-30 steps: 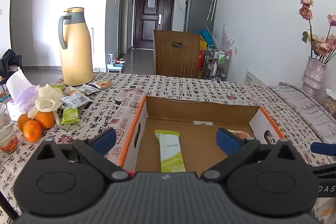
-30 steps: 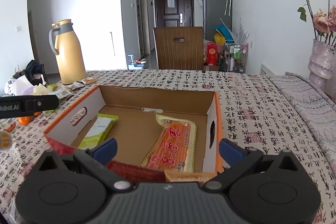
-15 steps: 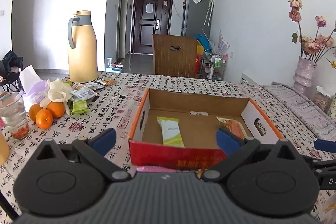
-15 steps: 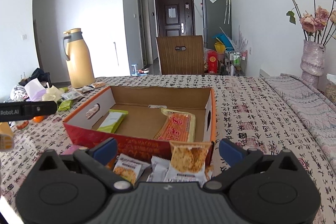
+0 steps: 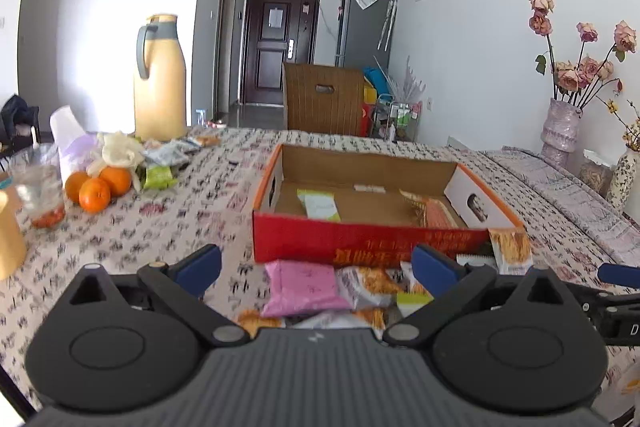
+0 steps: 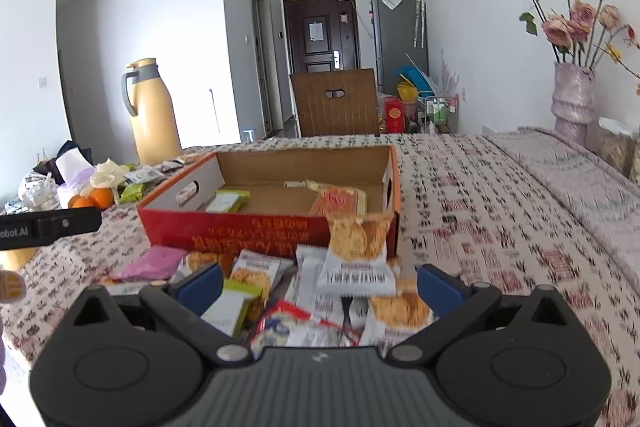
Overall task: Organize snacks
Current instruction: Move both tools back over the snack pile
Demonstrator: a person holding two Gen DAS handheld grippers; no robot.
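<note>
Lying heaped against the near red wall of the cardboard box (image 6: 276,227), the snack packets (image 6: 320,291) spread across the patterned tablecloth (image 6: 500,219). Inside the box rest a green packet (image 6: 227,201) and an orange packet (image 6: 338,201). Near the heap, the right gripper (image 6: 318,285) and left gripper (image 5: 316,265) both hang spread wide, holding nothing. Beyond the box's left side sit oranges (image 5: 96,187) and a yellow thermos (image 5: 160,79).

Bright daylight, motion blur, fisheye-warped edges.
</note>
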